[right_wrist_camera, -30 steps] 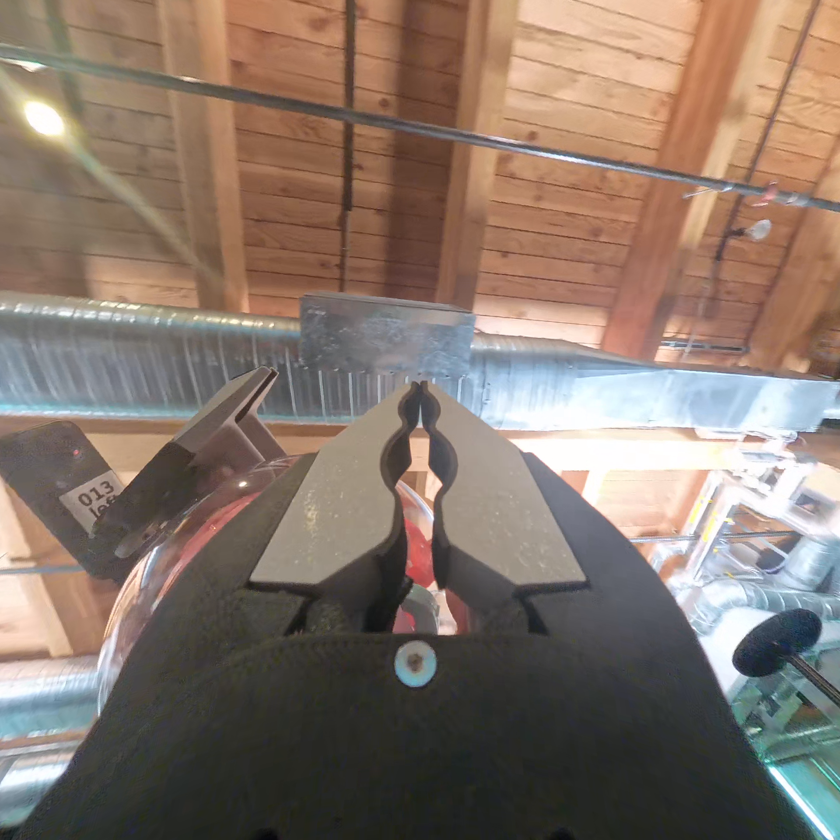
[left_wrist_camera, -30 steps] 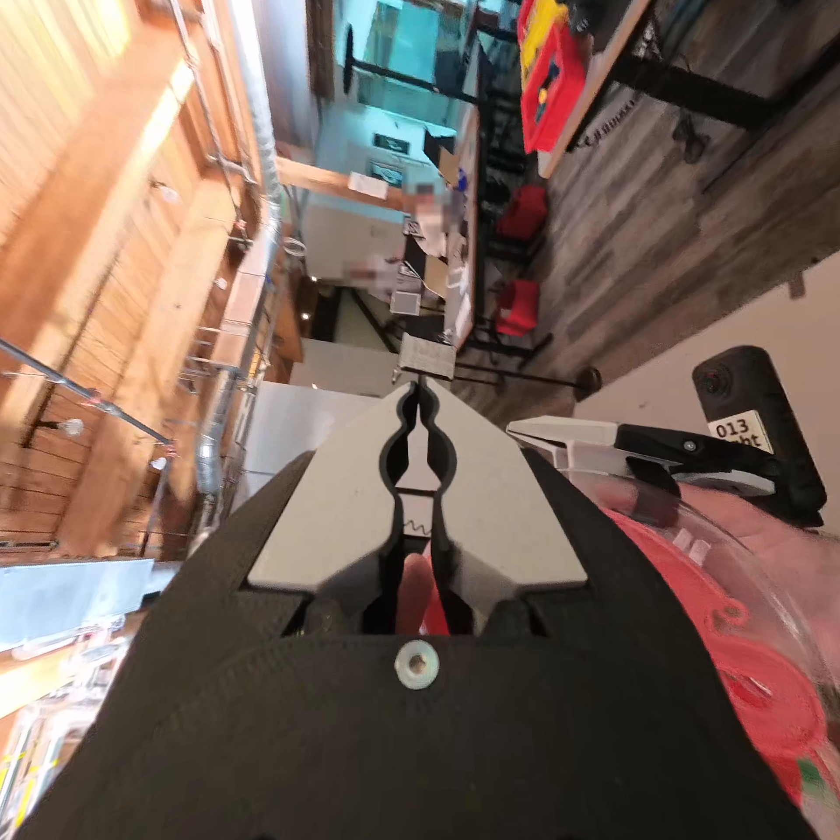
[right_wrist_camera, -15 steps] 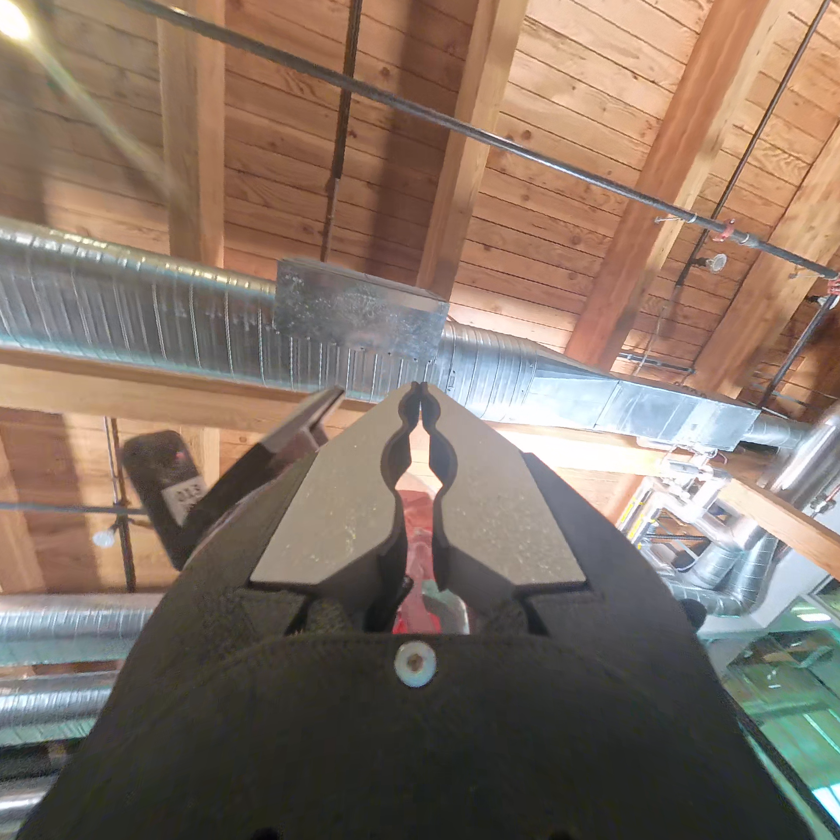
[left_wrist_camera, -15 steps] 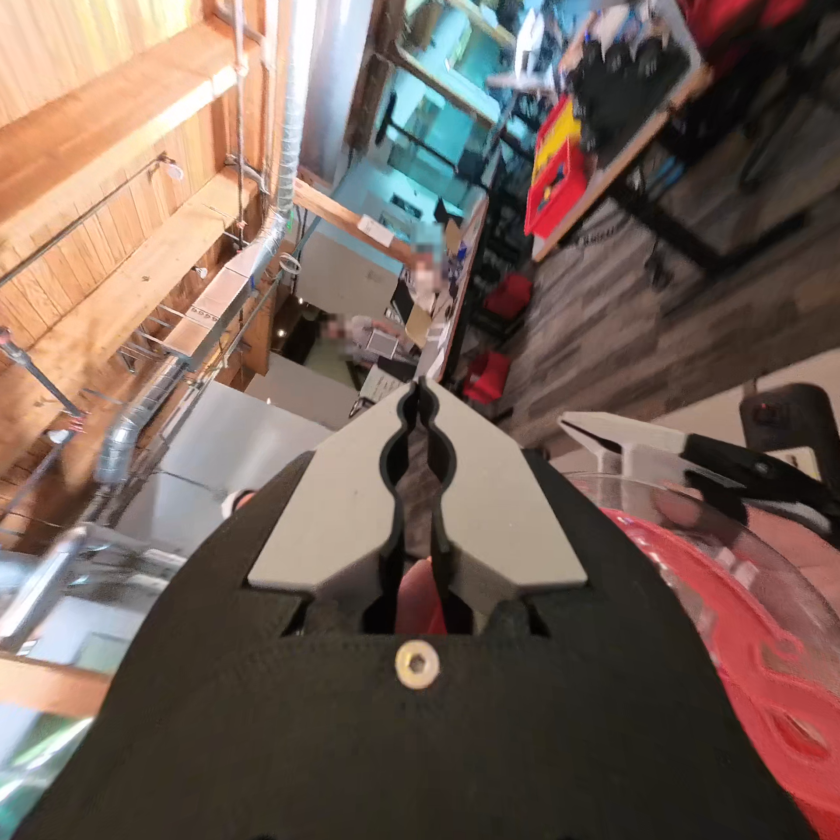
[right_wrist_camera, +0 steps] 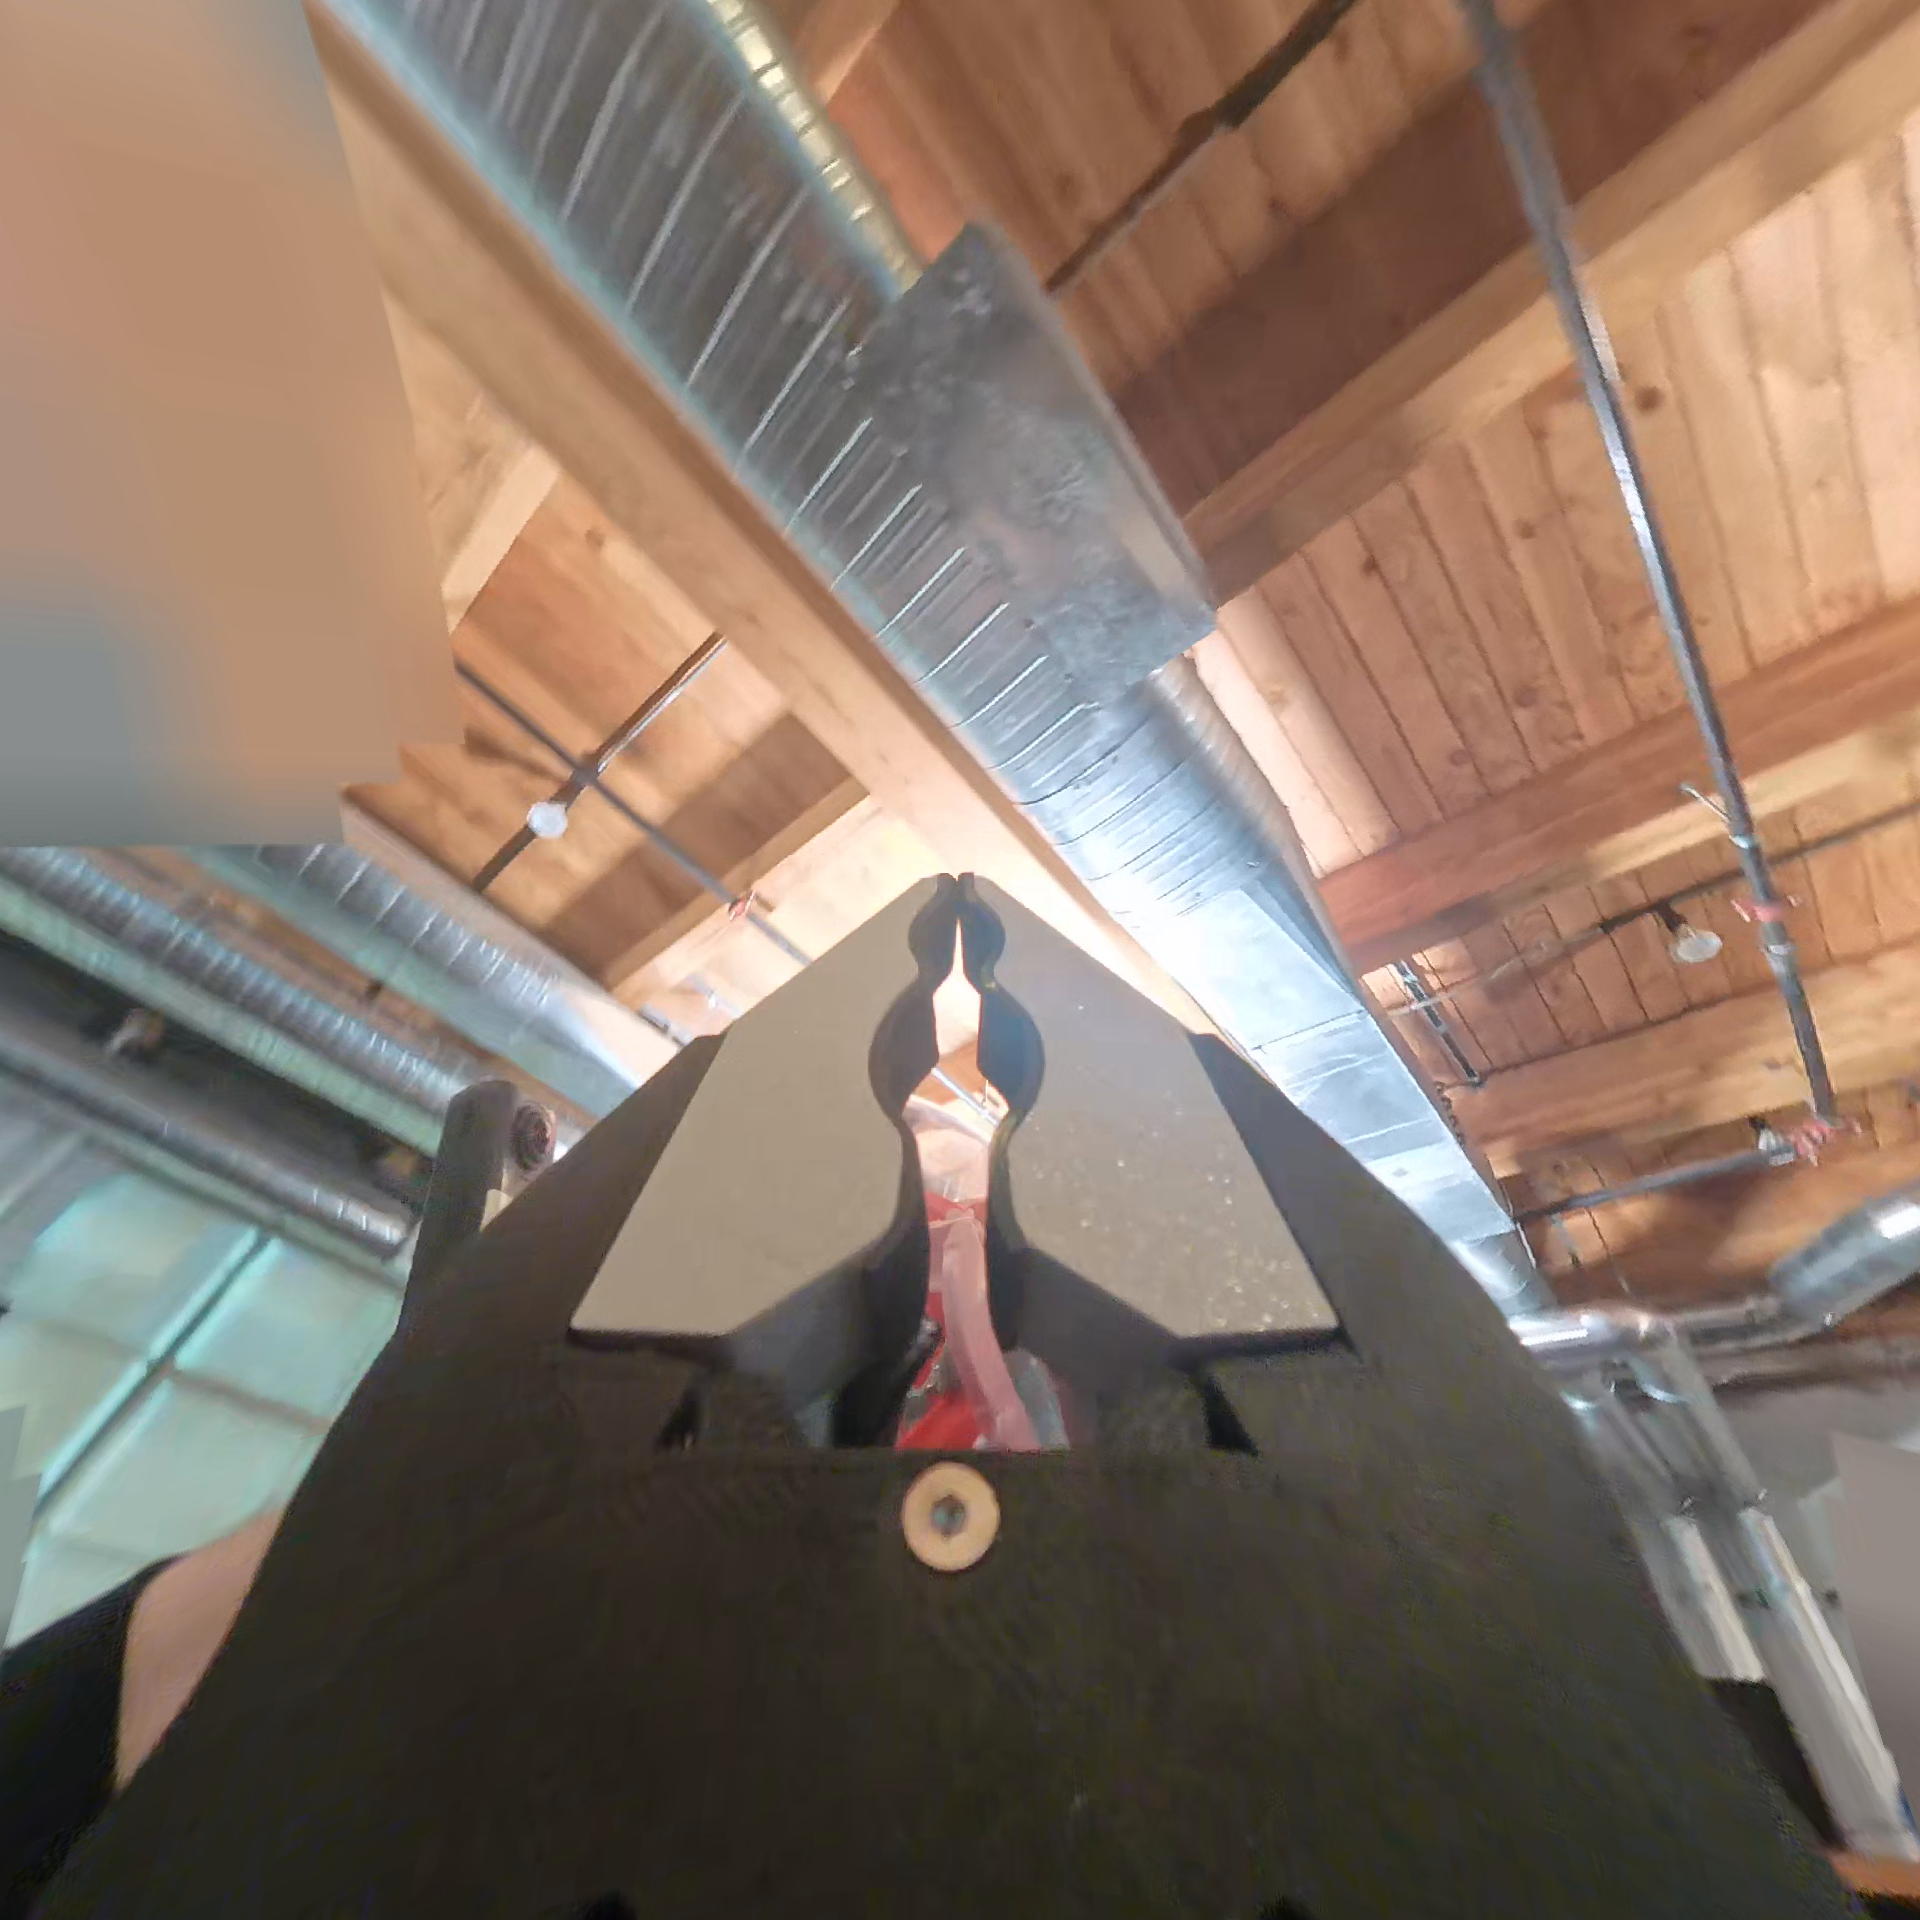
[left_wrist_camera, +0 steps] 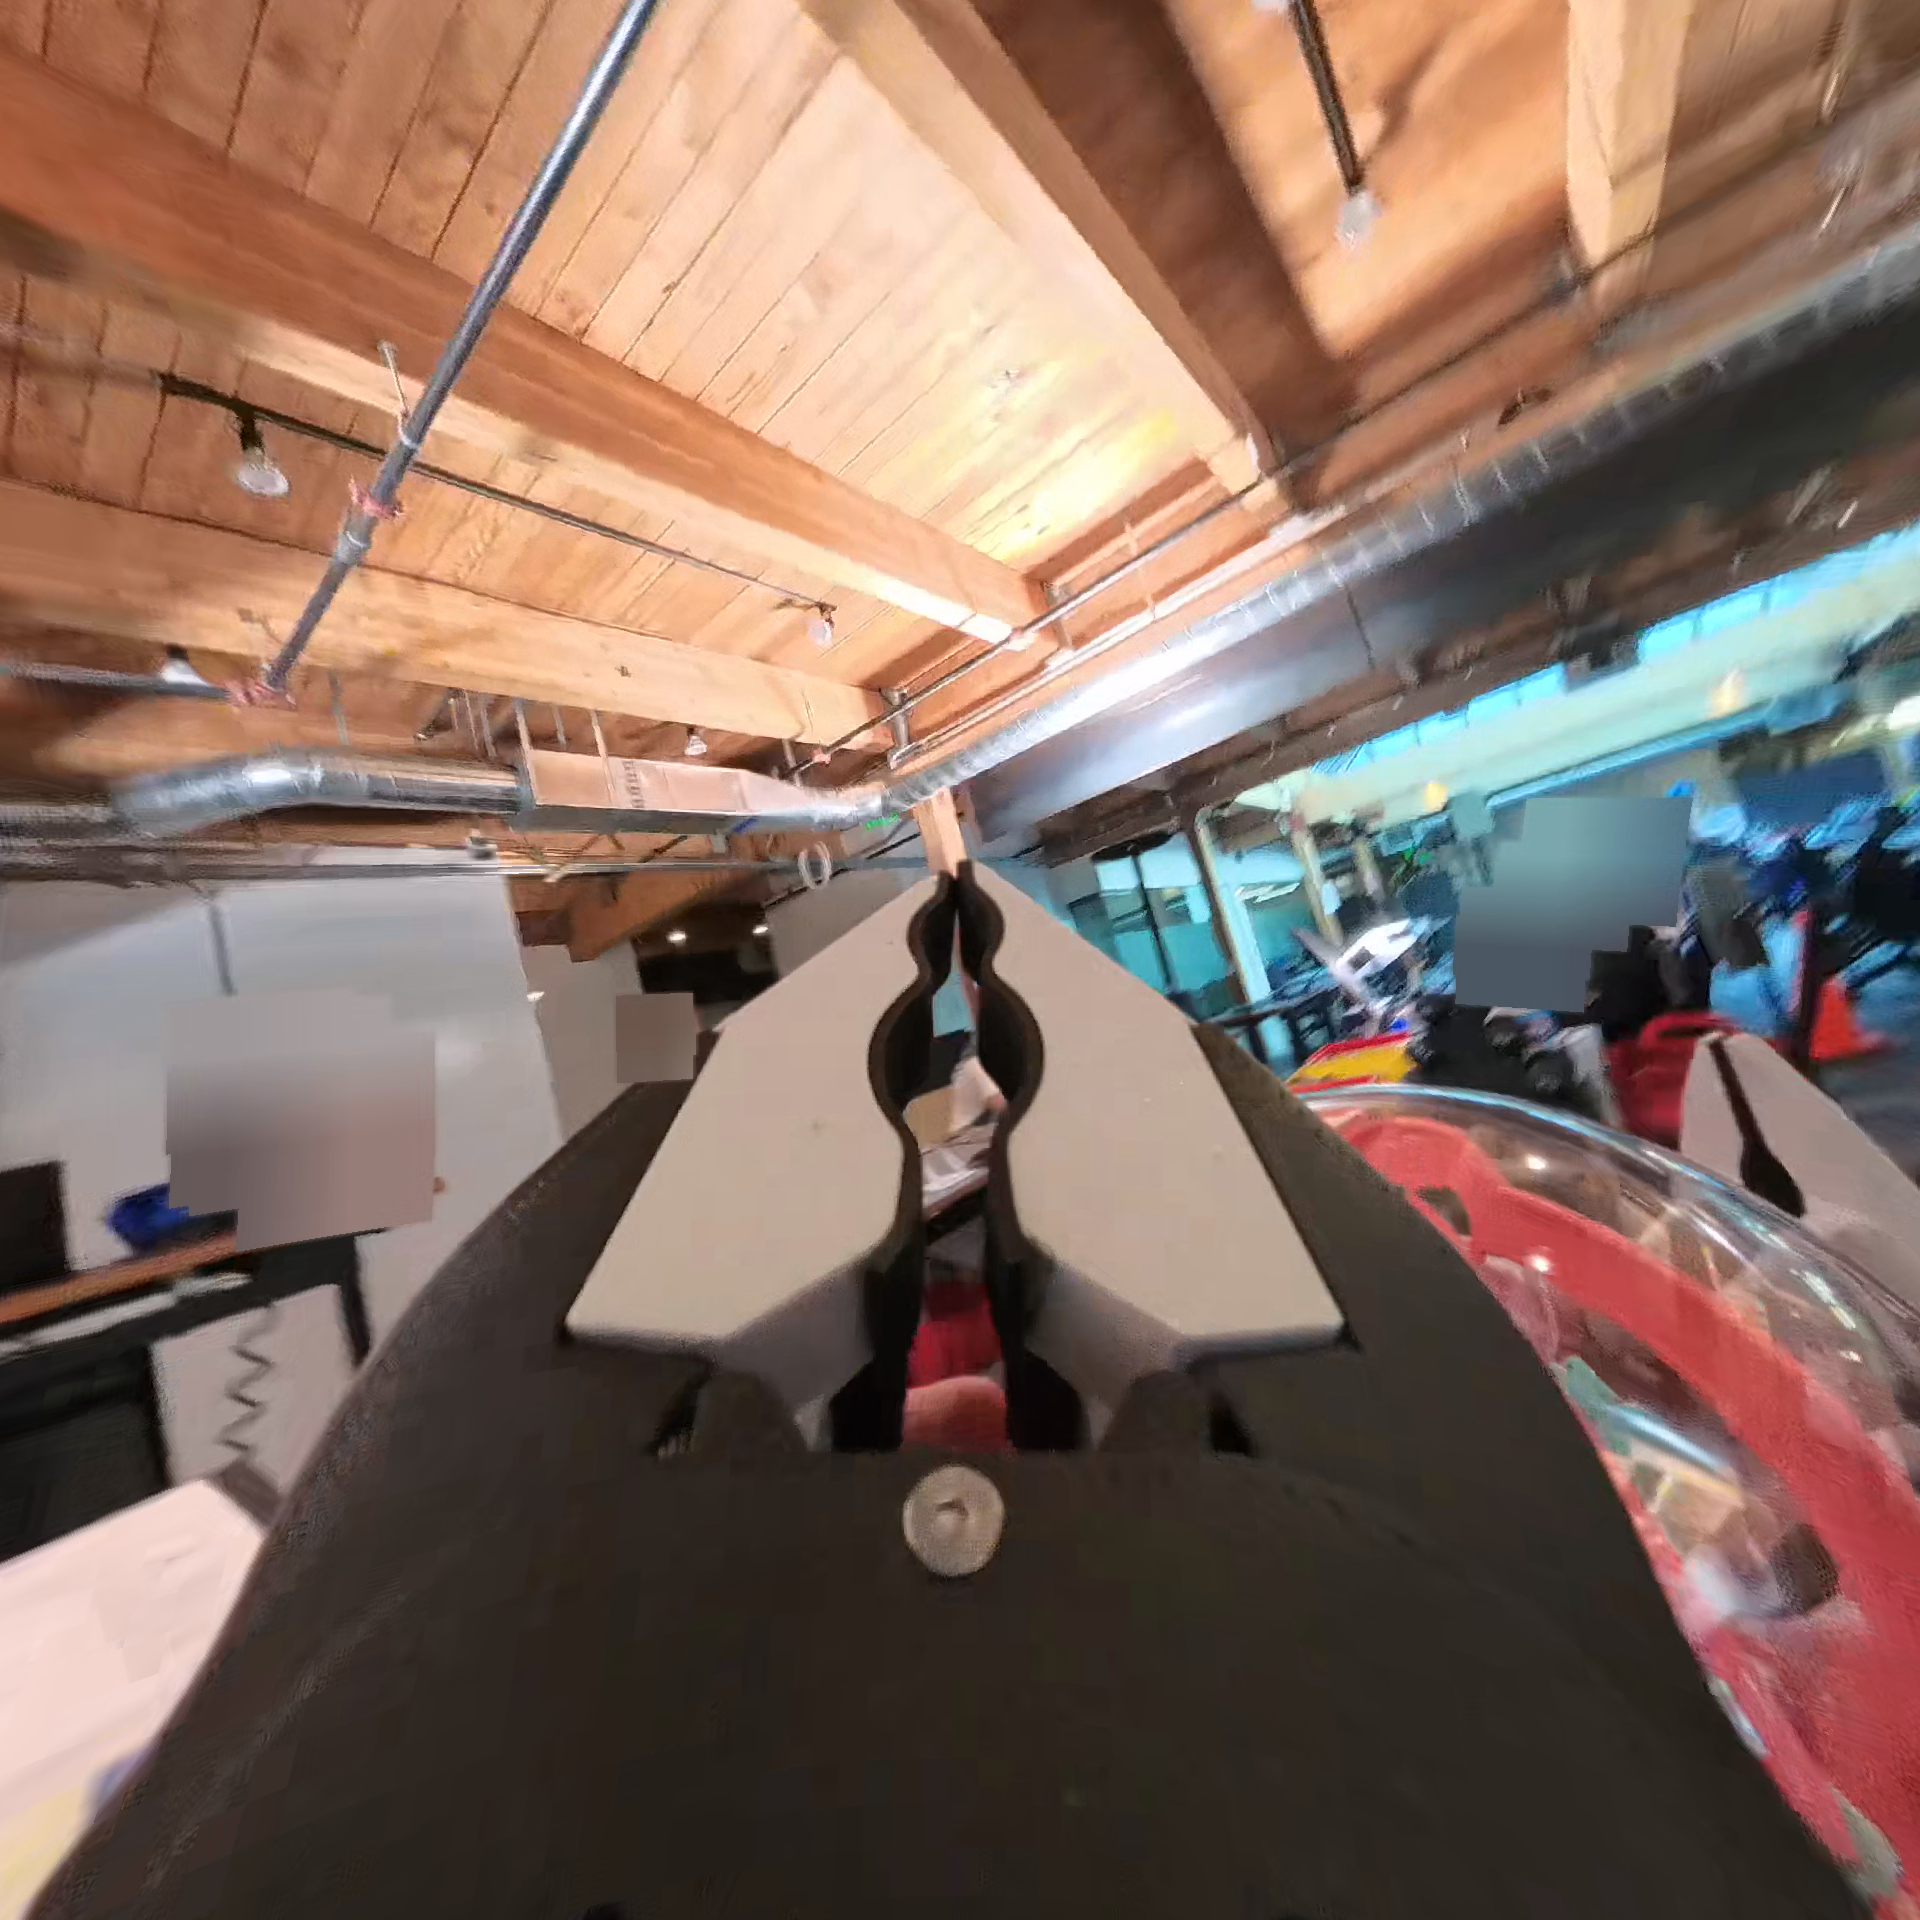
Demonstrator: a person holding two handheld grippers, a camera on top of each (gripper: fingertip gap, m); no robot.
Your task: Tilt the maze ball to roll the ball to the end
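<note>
The maze ball [left_wrist_camera: 1704,1382] is a clear sphere with a red maze inside, held up in the air at the right of the left wrist view. My left gripper [left_wrist_camera: 957,896] has its tips together, and a red part of the ball shows in the gap low between its jaws. My right gripper [right_wrist_camera: 957,885] is also shut at the tips, with red and clear pink parts of the maze ball [right_wrist_camera: 951,1382] in its gap. The right gripper also shows beyond the ball in the left wrist view [left_wrist_camera: 1766,1132]. The small ball inside is not visible.
Both views point up at a wooden ceiling with beams and a metal duct [right_wrist_camera: 997,499]. A dark part of the left gripper [right_wrist_camera: 483,1153] and a person's arm [right_wrist_camera: 177,1662] show at the left. Tables and red bins [left_wrist_camera: 1351,1060] stand far off.
Both grippers have swung round with the ball. The left view has turned from the sideways floor and room up to the ceiling. The right view has rolled, so the duct now runs diagonally.
</note>
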